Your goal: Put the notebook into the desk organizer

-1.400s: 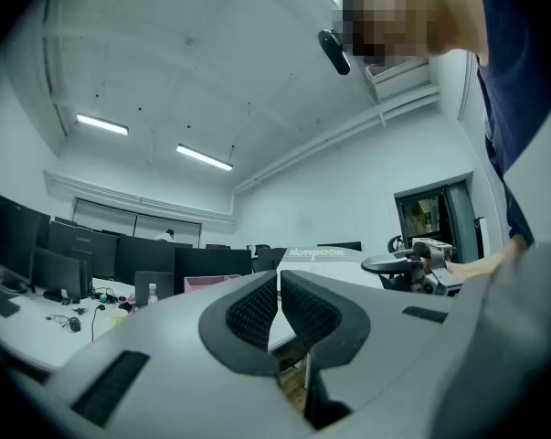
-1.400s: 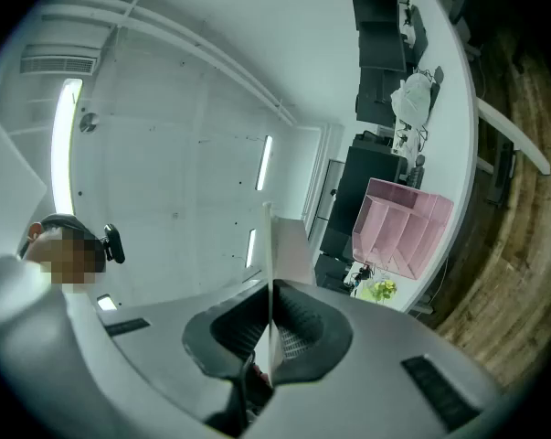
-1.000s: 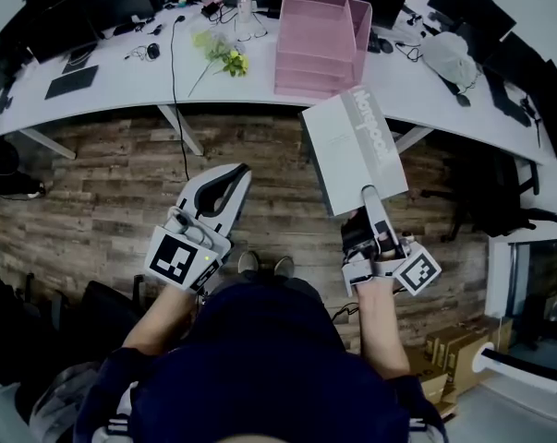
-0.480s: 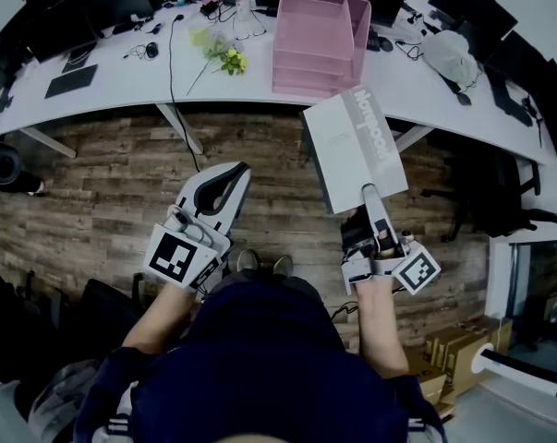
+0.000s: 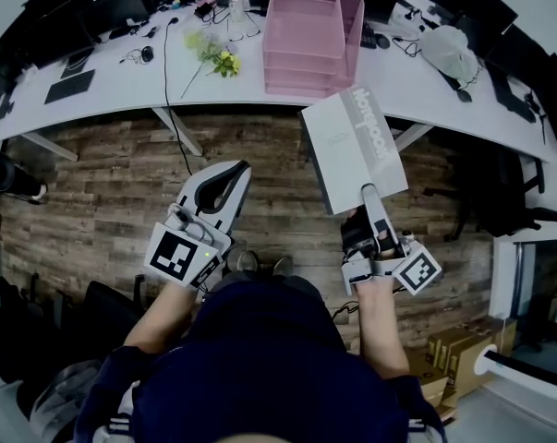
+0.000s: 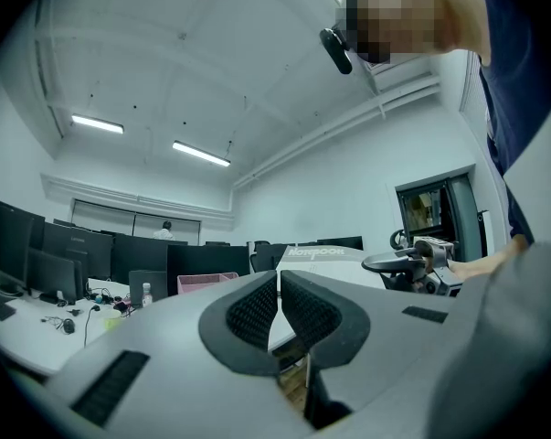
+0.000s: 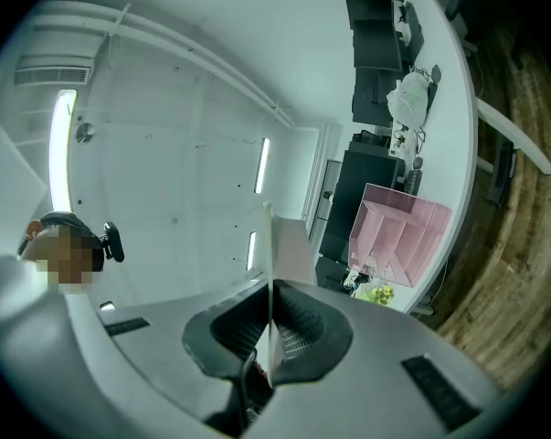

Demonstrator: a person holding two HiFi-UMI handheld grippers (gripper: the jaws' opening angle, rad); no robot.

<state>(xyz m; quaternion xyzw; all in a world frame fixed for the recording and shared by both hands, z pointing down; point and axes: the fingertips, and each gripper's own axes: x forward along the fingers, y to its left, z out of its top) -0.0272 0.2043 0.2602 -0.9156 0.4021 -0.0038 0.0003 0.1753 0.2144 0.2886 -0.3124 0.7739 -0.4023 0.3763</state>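
Your right gripper (image 5: 370, 194) clamps the notebook (image 5: 352, 150) by its near edge; its long axis points ahead toward the desk organizer (image 5: 301, 79), slightly left.

Your top (image 5: 260, 367) is dark navy with short sleeves, and white stripes show at 7 and 5 o'clock of the head view. Left gripper (image 5: 239, 172): white shell with a dark oval cut-out near the tip, and the black-and-white left marker cube (image 5: 178, 255) at its 7 o'clock end. Right gripper (image 5: 369, 192): same white shell, right marker cube (image 5: 417, 272) at its 4 o'clock end. The pads (image 6: 248, 316) are black with a fine grid texture. There's a black camera (image 6: 334, 48) on your head.
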